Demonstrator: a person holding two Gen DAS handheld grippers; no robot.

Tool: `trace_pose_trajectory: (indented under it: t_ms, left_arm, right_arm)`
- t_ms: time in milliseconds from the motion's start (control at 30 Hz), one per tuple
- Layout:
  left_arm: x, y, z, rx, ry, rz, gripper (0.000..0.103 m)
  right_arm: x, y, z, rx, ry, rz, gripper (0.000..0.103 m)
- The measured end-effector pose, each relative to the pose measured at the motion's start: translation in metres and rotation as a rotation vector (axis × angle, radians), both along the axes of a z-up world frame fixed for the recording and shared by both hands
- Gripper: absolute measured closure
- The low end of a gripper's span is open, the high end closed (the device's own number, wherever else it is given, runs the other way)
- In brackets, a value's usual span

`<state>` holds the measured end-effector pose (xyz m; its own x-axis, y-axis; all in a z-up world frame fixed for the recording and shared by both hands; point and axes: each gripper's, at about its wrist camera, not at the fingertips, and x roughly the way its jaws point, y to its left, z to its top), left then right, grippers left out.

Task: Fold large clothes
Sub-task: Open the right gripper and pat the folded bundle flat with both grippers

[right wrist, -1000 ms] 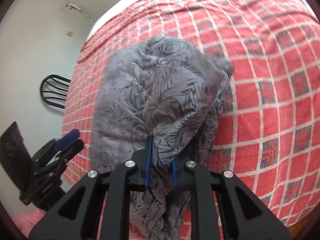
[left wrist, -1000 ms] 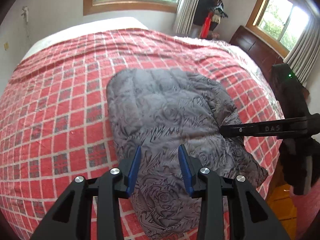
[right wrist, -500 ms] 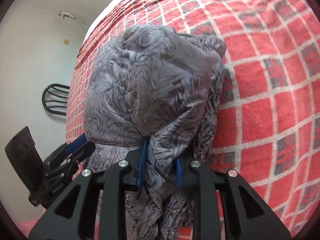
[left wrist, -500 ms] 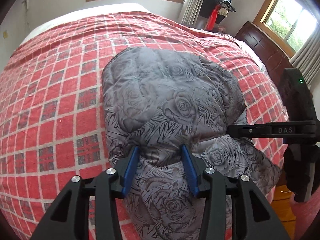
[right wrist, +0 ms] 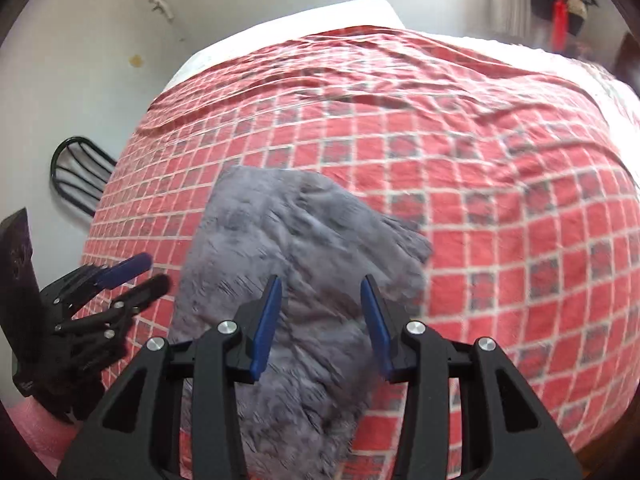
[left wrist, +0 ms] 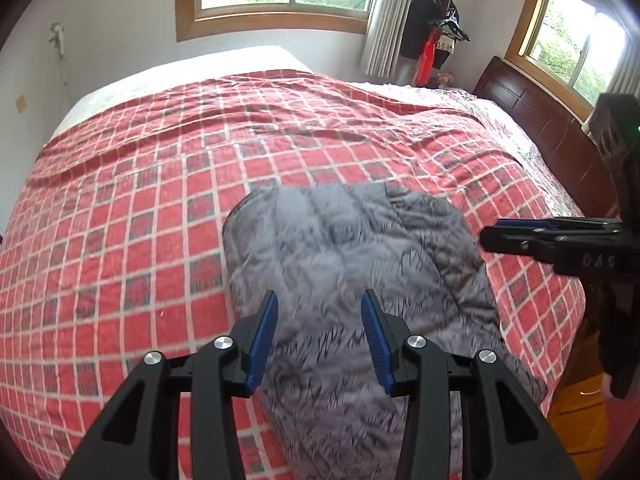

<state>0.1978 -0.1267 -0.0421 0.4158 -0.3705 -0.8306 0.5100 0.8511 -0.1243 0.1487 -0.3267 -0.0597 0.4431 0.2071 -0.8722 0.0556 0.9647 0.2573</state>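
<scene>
A grey quilted garment (left wrist: 352, 240) with a rose print lies folded in a compact bundle on the red checked bed cover (left wrist: 140, 200), near the bed's front edge. My left gripper (left wrist: 319, 296) hovers over its near end, open, with no cloth pinched between the blue pads. In the right wrist view the same garment (right wrist: 288, 240) lies below my right gripper (right wrist: 321, 280), whose jaws are opening and hold no cloth. The right gripper (left wrist: 486, 234) shows side-on at the garment's right edge. At the left of the right wrist view, the left gripper (right wrist: 154, 270) stands beside the garment.
The bed cover (right wrist: 500, 200) stretches far beyond the garment. A dark wooden headboard (left wrist: 540, 120) runs along the right. A coat stand (left wrist: 440, 28) is in the far corner. A black chair (right wrist: 76, 176) stands by the wall. Wooden floor (left wrist: 580, 412) shows past the bed's corner.
My right gripper has let go of the garment's fold, opened and lifted away; the fold now lies flat on the bundle. My left gripper has drawn back from the garment.
</scene>
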Motion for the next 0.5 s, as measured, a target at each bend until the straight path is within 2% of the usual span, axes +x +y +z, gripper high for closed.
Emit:
trace_pose_trajectory:
  t_ms: [167,300,500]
  left_arm:
    - [0.021,-0.011,-0.011,0.008,0.013,-0.012,0.060]
    - [0.037,-0.018,-0.024,0.009,0.046,-0.025,0.060]
    - [0.060,-0.024,-0.054,-0.023,0.160,-0.044,0.060]
  right_arm:
    - [0.028,0.009,-0.021,-0.019,0.036,0.013,0.063]
    - [0.035,0.002,-0.043,-0.016,0.085,0.003,0.066]
    - [0.041,-0.015,-0.075,0.039,0.141,-0.040,0.067]
